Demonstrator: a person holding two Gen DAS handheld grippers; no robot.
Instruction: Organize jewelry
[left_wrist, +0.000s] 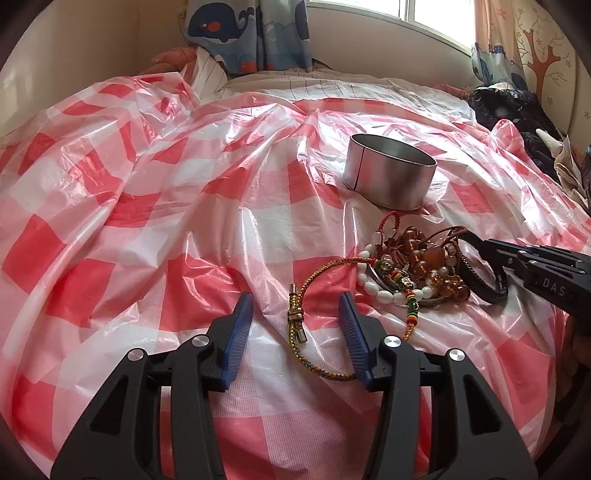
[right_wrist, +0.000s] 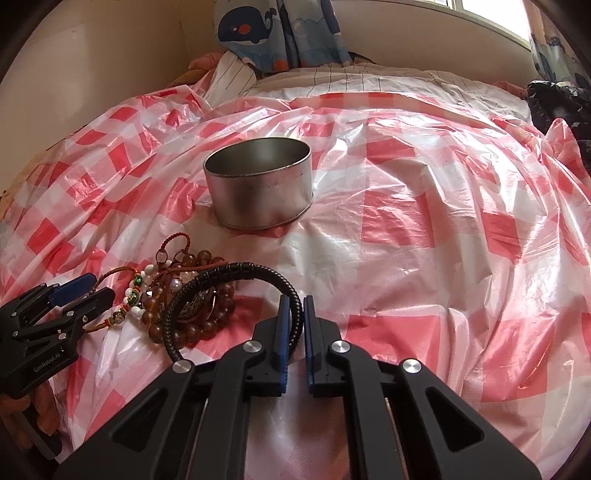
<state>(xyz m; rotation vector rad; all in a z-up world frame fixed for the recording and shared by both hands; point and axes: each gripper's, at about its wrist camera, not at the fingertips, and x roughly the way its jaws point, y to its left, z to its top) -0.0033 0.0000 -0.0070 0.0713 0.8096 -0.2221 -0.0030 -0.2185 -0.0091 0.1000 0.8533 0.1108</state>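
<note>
My left gripper (left_wrist: 295, 310) stands open over the checked sheet. A gold braided bracelet (left_wrist: 300, 295) lies between its blue pads, and neither pad presses on it. Right of it sits a pile of jewelry (left_wrist: 417, 266): amber beads, white beads and red cords. My right gripper (right_wrist: 295, 306) is shut on a black braided bracelet (right_wrist: 236, 267) at the pile's right edge. In the left wrist view the right gripper (left_wrist: 474, 242) comes in from the right onto that black bracelet (left_wrist: 480, 288). An open round metal tin (left_wrist: 388, 173) (right_wrist: 258, 184) stands behind the pile.
A red-and-white checked plastic sheet (left_wrist: 166, 221) covers the bed. Whale-print curtains (left_wrist: 243, 33) and a window sill are at the back. Dark clothing (left_wrist: 517, 110) is heaped at the far right. A wall runs along the left.
</note>
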